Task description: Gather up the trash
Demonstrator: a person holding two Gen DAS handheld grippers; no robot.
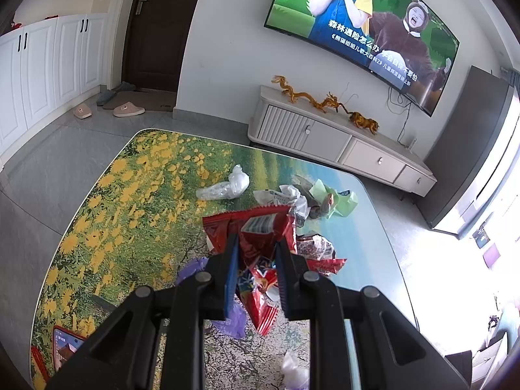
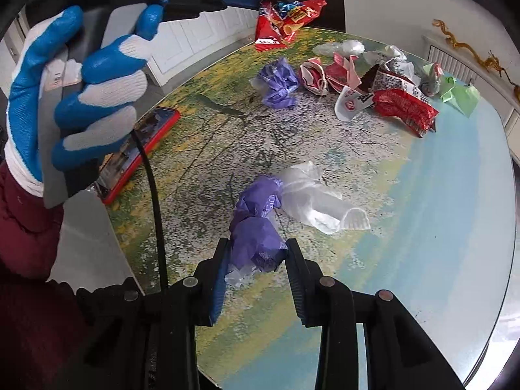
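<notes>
Your left gripper (image 1: 256,243) is clamped on a red bag (image 1: 260,237), held above the table (image 1: 130,195). Your right gripper (image 2: 255,250) pinches a purple wrapper (image 2: 253,243); white plastic (image 2: 312,195) lies just ahead.

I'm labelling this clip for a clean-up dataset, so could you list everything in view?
table: one, flower-meadow print, fills both views
red snack bag: one, red, held up in the left claw
purple wrapper: one, crumpled, between the right claw's fingers
white wrapper: one, touching that purple wrapper
second purple wrapper: one, further back
litter pile: several red, white and green wrappers, far side
clear bag: one, far side, apart from pile
phone: one, red case, left edge
TV: one, on wall
cabinet: one, white, below TV
slippers: several, by door
left claw: shut on bag
right claw: around wrapper
gloved hand: blue-white, holds left claw
</notes>
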